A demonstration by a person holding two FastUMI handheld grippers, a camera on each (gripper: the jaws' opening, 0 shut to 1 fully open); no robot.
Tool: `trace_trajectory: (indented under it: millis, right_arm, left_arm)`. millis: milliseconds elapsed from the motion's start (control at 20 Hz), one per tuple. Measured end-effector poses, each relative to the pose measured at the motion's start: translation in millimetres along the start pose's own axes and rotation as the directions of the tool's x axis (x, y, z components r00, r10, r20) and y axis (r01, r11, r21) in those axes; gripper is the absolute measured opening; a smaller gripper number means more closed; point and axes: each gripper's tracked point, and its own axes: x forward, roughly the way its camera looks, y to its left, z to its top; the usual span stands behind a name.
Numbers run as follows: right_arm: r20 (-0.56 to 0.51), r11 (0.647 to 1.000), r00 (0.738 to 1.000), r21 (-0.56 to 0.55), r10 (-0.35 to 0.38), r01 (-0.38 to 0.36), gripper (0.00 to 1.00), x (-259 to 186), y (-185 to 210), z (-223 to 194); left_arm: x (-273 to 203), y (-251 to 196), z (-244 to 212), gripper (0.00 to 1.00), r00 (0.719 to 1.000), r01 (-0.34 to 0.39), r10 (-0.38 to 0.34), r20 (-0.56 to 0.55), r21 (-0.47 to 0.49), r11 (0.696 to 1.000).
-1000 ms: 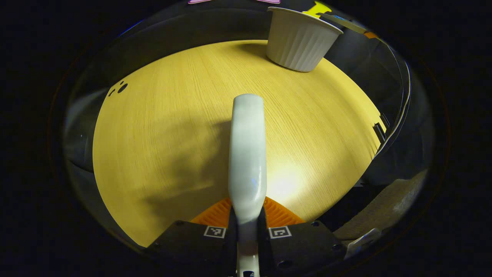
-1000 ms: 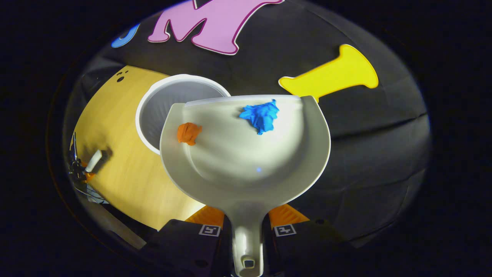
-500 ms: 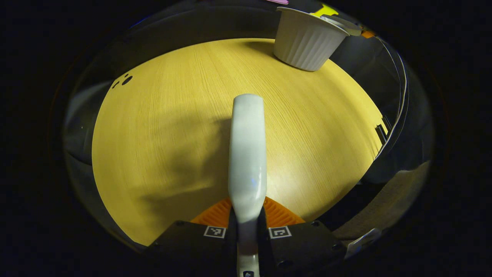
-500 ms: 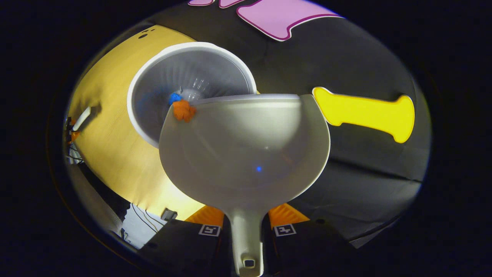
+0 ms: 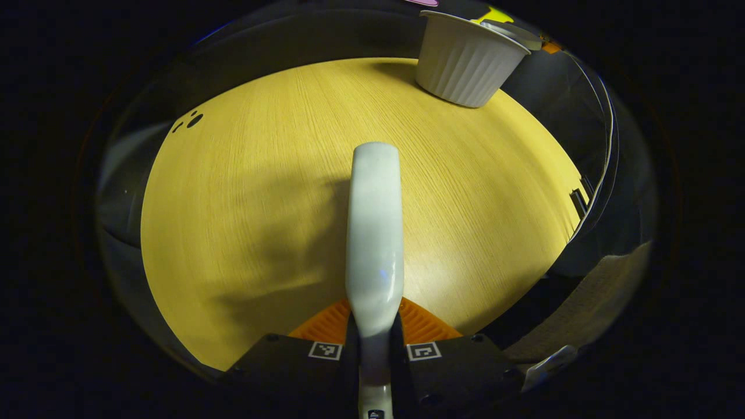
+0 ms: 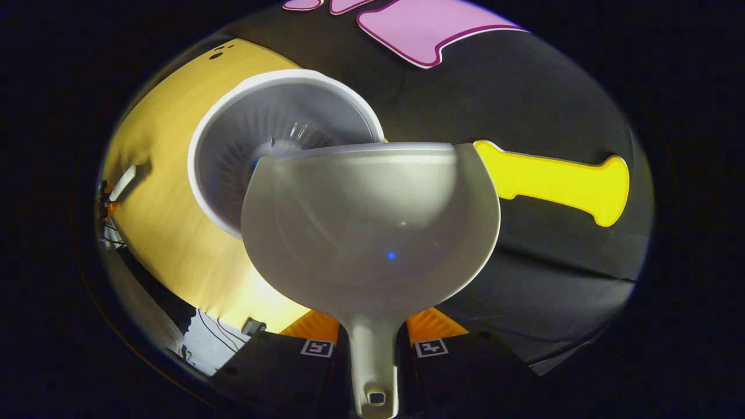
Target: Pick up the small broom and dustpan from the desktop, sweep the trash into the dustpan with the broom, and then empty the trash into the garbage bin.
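My right gripper (image 6: 372, 329) is shut on the handle of the white dustpan (image 6: 372, 233), which is tipped forward with its front lip over the open mouth of the white ribbed garbage bin (image 6: 256, 128). The pan's inside is bare. My left gripper (image 5: 375, 323) is shut on the white broom handle (image 5: 375, 233), which points forward low over the wooden desktop (image 5: 262, 174). From there the bin (image 5: 465, 64) stands at the far right, with the dustpan's edge (image 5: 515, 32) above its rim. The broom handle (image 6: 122, 183) also appears far off at the left of the right gripper view.
The bin stands near the desk's far corner against the black cloth wall. Small dark holes (image 5: 192, 120) mark the desktop's far left. The desk edge (image 5: 576, 198) drops off at the right. Cables (image 6: 215, 337) hang below the near edge.
The dustpan tipped over the bin; the blue scrap, then the orange one, slid off its lip into the bin. The pan is now bare. The left gripper with the broom barely moved.
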Motion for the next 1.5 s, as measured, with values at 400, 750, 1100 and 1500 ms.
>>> trace_trajectory:
  millis: [400, 750, 1100, 1500]
  right_arm:
    - [0.245, 0.971, 0.967, 0.208, 0.065, -0.118, 0.35, -41, 9, 0]
    - [0.429, 0.934, 0.895, 0.255, 0.121, -0.249, 0.35, -94, 54, -15]
    - [0.466, 0.890, 0.840, 0.202, 0.279, -0.408, 0.34, -104, 162, -49]
    - [0.372, 0.836, 0.818, 0.163, 0.439, -0.524, 0.37, -59, 290, -97]
  left_arm:
    - [-2, 7, 7, 0.26, 1.000, -0.025, 0.025, 0.003, -0.002, 1.000]
    - [-5, 11, 16, 0.26, 0.998, -0.058, 0.058, 0.005, -0.008, 0.998]
    - [-4, 17, 21, 0.26, 0.995, -0.101, 0.101, -0.006, 0.012, 0.995]
    - [-3, 18, 18, 0.26, 0.992, -0.124, 0.124, -0.024, -0.002, 0.992]
